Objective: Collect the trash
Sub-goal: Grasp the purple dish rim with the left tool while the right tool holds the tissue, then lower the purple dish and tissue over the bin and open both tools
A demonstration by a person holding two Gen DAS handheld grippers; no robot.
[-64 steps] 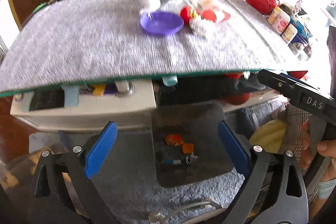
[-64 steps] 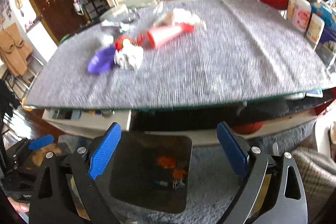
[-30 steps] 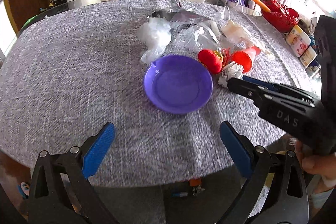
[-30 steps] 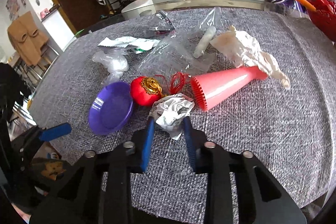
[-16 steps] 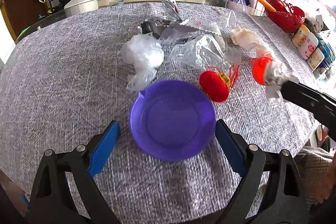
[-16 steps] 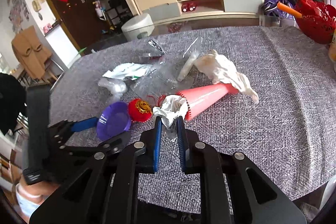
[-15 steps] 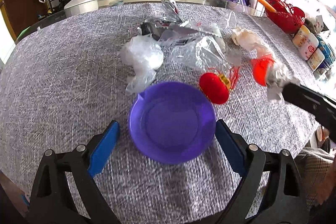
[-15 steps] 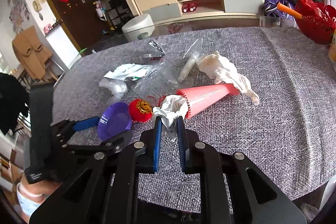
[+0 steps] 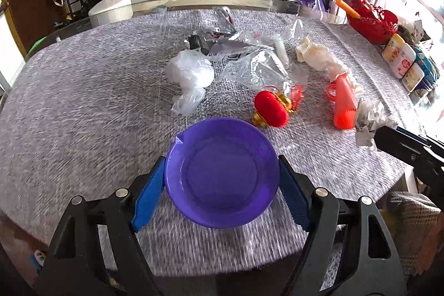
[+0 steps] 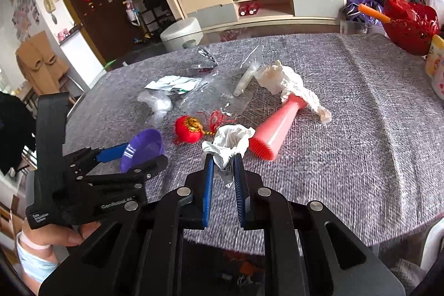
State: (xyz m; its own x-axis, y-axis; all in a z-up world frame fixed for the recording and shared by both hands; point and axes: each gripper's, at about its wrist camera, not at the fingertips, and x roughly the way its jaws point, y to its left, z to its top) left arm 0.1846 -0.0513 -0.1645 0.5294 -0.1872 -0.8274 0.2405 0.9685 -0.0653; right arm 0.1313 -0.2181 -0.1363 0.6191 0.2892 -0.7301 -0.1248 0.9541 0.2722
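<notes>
A: Right gripper (image 10: 224,167) is clamped on the crumpled wad of white printed paper (image 10: 229,140), carried clear of the grey woven tablecloth (image 10: 360,115). Jaws nearly together, pinching the wad's lower tail.

B: Handling?

A: I'd judge it featherweight, soft and springy, nothing to break. A pinch through the bulk would hold better than the tail, which could tear or slide out.

B: Left side?

A: Left gripper (image 9: 222,185) straddles the shallow round purple plastic dish (image 9: 222,174), which sits near the table's close edge. Its jaws have just been closing; the blue pads (image 9: 148,192) stand at the rim on either side. Whether they press yet, I cannot tell. The dish looks light, stiff and smooth, so it may slip; across the rim is the only sensible hold.

B: What does each camera add?

A: The left wrist view shows the dish full-face, empty, with the wad (image 9: 369,121) off to the right at the other tool's tip. The right wrist view shows the wad between the pads, the dish (image 10: 144,147) edge-on, and a hand (image 10: 59,236) under the left tool. Other litter lies farther back: clear plastic bags (image 10: 219,92), a red fabric lantern charm (image 10: 190,128), a pink plastic cone (image 10: 273,131).
</notes>
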